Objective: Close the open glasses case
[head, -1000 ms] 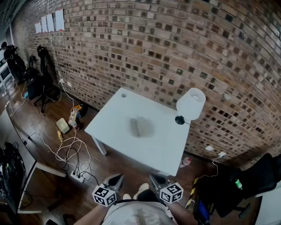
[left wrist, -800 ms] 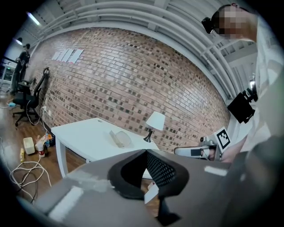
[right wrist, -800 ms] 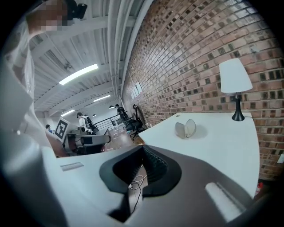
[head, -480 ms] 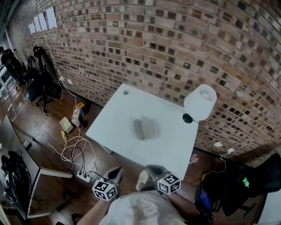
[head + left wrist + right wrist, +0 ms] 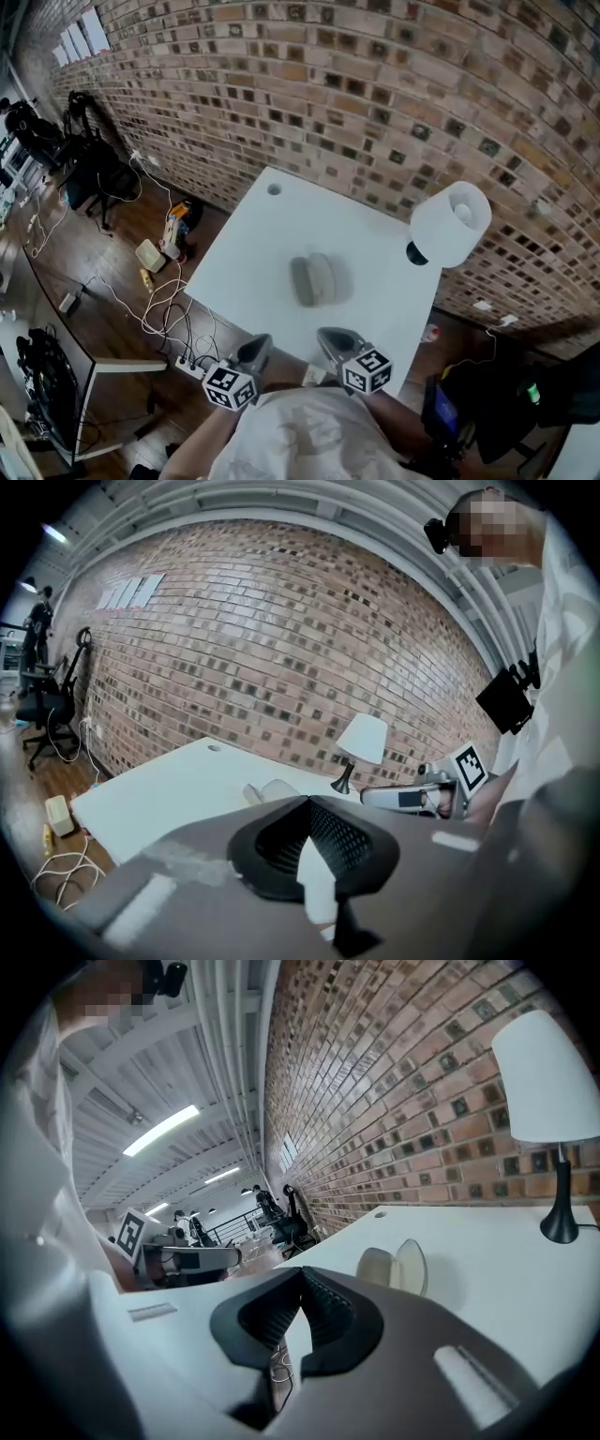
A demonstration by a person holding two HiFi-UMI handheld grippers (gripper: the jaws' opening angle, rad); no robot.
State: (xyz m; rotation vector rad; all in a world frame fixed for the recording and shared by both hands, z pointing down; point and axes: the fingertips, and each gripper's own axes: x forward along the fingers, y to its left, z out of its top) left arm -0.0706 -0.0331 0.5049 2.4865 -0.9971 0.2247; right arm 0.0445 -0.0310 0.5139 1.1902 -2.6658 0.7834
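1. Jaws of the left gripper point(image 5: 307, 801) are pressed together at the tips, with nothing between them.
2. Jaws of the right gripper point(image 5: 300, 1271) are pressed together in the same way and pinch nothing.
3. Both grippers hang off the near edge of the counter point(image 5: 246, 258), side by side with a gap between them. Each points toward the counter, and each shows in the other's view.
4. Open glasses case point(image 5: 314, 279) lies around the middle of the counter, well apart from both grippers. In the head view its two shells sit side by side, one grey and one paler. The right gripper view shows them spread apart and rising from the counter top.
5. White lamp point(image 5: 450, 223) stands on a dark base at the counter's far right corner.
6. Small round hole point(image 5: 274, 188) sits near the counter's far left corner.
7. Brick wall point(image 5: 375, 94) runs along the counter's far edge.
8. Loose cables point(image 5: 161, 307) lie on the wooden floor to the left of the counter.
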